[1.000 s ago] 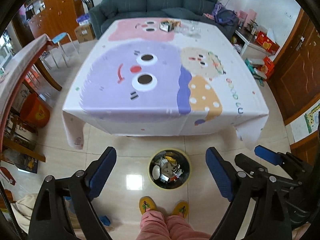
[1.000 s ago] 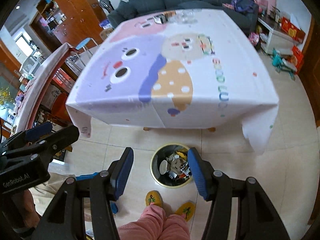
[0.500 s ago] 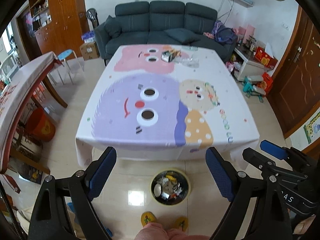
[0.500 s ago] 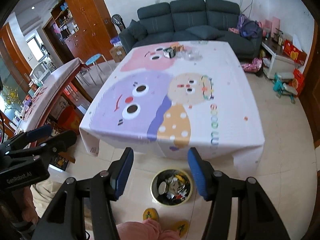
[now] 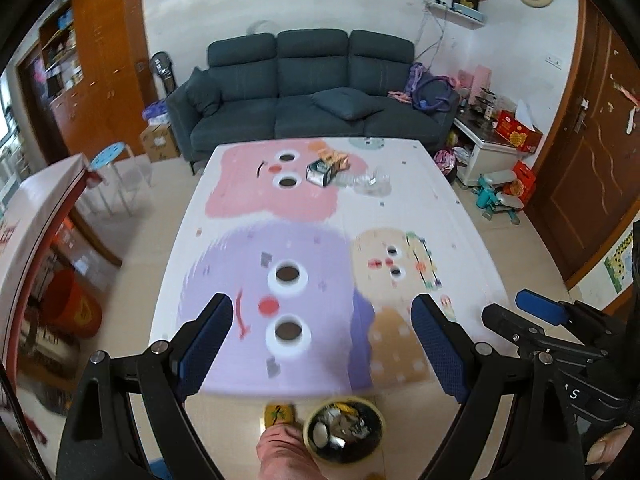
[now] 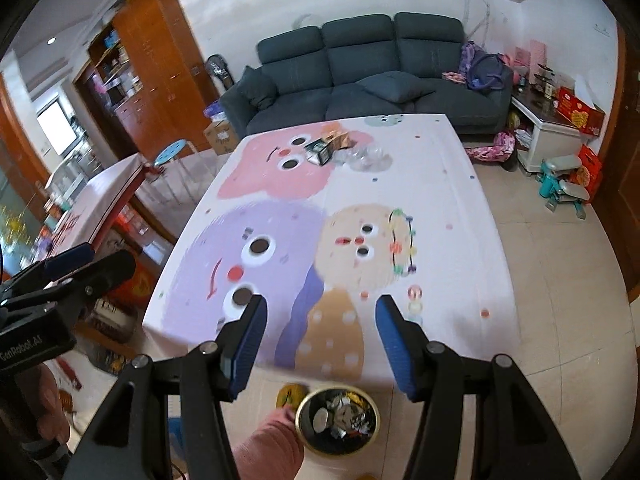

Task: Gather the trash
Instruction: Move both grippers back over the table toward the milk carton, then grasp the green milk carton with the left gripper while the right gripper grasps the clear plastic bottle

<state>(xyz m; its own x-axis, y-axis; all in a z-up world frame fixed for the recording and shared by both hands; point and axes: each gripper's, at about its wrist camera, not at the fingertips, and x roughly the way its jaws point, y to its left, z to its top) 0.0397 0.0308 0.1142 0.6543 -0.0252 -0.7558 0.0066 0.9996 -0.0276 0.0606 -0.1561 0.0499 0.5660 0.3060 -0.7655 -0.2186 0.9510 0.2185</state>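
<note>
Both cameras have lifted and tipped upward since the earlier frames: the trash bin (image 5: 344, 429), then near mid-frame between the fingers, now sits at the 6 o'clock edge of each view, and the far wall and sofa (image 5: 310, 84) have come into sight.

In the left wrist view the left gripper (image 5: 322, 344) has its blue pads spread wide with nothing between them, only the cartoon-printed tablecloth (image 5: 280, 216) showing through the gap. The right gripper (image 6: 318, 334) is likewise spread and empty in its own view. It also appears in the left view at about 4 o'clock.

The bin stands on the floor just off the table's near edge, already holding crumpled wrappers and scraps, beside a yellow slipper (image 5: 279, 414) and a pink trouser leg (image 5: 280, 456) of the person. It is probably kept close to the feet so that each piece needs only a short drop.

What seems left to collect lies at the far end of the table, toward 12 o'clock: a small open box (image 5: 320, 172), orange wrappers (image 5: 336, 157) just behind it, and clear crumpled plastic (image 5: 370, 184) at its 3 o'clock side. Spread, empty jaws aimed over the cloth suit a long reach toward that cluster.
</note>
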